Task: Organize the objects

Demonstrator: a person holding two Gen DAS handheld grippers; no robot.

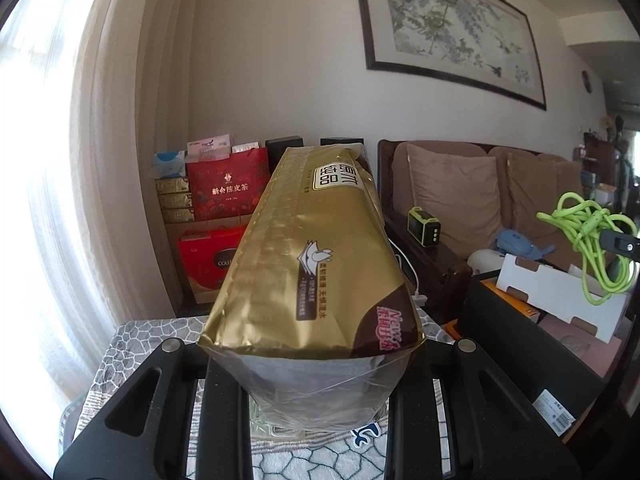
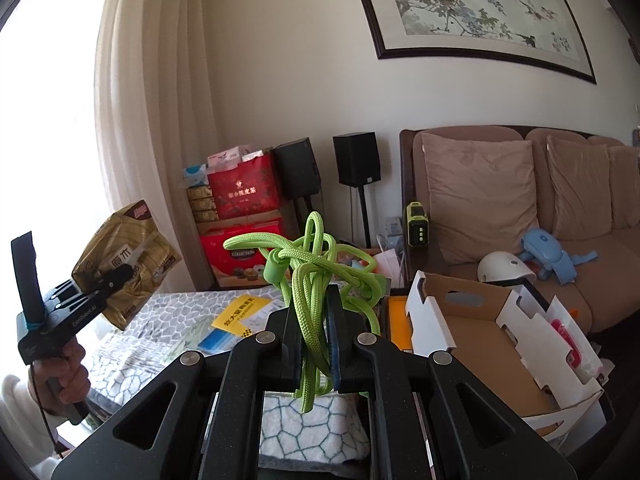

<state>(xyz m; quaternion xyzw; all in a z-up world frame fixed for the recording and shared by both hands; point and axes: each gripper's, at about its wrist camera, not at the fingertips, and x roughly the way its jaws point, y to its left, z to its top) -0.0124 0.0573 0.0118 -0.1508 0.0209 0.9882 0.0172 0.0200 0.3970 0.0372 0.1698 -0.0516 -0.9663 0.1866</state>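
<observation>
Both grippers are up in the air over the table (image 2: 132,344), which is covered with a grey and white cloth printed like cracked stone.

The left gripper (image 1: 316,364) has its fingers pressed against the two sides of a gold tissue pack (image 1: 312,256). In the left wrist view the pack fills the centre of the frame, running away from the camera. In the right wrist view that same left gripper (image 2: 108,280) sits at the left edge, held by the person's hand (image 2: 66,376), with the tissue pack (image 2: 128,264) raised clear above the cloth.

The right gripper (image 2: 314,336) is pinched nearly closed on a tangle of bright green rope (image 2: 316,268). The loops stand up above the fingers in the middle of the frame and a few strands hang down between them. In the left wrist view the rope (image 1: 588,240) shows at the far right edge.

On the table, left of centre in the right wrist view, lies a yellow booklet (image 2: 240,316). To the right is an open cardboard box (image 2: 480,320). Behind it stands a brown sofa (image 2: 500,184) with a white helmet (image 2: 504,268) on the seat. Red gift bags (image 2: 244,192) are stacked by the wall.
</observation>
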